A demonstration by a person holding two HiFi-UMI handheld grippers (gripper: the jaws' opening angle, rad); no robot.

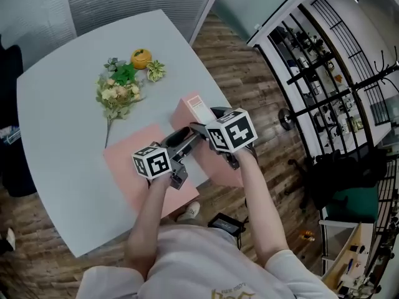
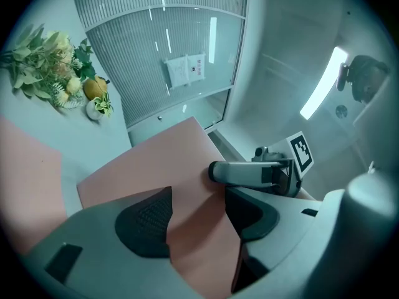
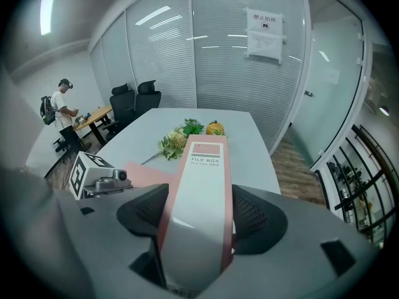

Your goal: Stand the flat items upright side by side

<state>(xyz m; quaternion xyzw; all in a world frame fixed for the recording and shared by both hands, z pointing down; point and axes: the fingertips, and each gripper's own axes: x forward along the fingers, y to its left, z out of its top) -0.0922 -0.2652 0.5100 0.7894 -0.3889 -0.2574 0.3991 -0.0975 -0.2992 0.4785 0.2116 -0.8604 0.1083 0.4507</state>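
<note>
Both grippers hold one pink file box (image 3: 204, 161) over the grey table's (image 1: 56, 104) 5 o'clock edge. The right gripper (image 3: 199, 210) pinches its labelled spine, and the left gripper (image 2: 198, 220) clamps its pink side. A second pink flat item (image 1: 134, 167) lies at the box's 8 o'clock. Best to seat the bottom edge squarely before loosening either grip.

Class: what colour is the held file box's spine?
The file box spine is white, pink-edged; clearest in the right gripper view.

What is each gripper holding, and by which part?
Both hold the same pink file box: right gripper across its labelled spine, left gripper on the edge of its broad pink side.
</note>
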